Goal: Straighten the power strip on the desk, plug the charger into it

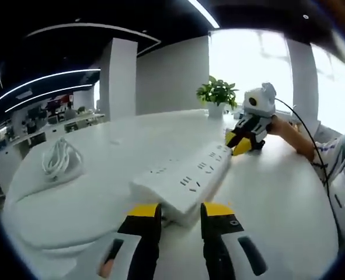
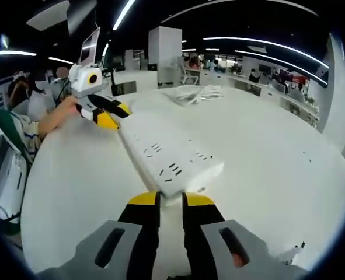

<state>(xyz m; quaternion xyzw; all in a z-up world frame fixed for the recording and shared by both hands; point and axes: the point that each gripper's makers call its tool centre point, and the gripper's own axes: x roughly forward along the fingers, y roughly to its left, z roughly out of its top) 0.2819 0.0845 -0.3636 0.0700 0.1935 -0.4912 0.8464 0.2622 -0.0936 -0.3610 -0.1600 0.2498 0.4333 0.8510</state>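
One power strip [image 1: 184, 177] lay flat mid-desk [image 1: 277, 192], well in from every edge, with bare white surface on both long sides. My left gripper [image 1: 181, 213] sat at one end of it, jaws a little apart with the strip's corner between the yellow tips; couldn't tell if they touched it. My right gripper [image 2: 170, 200] was at the opposite end, jaws nearly together, strip end just at the tips; grip unclear too. One coiled white charger cable [image 1: 60, 158] rested apart near the desk's far rim. One potted plant [image 1: 218, 95] stood at the far edge.
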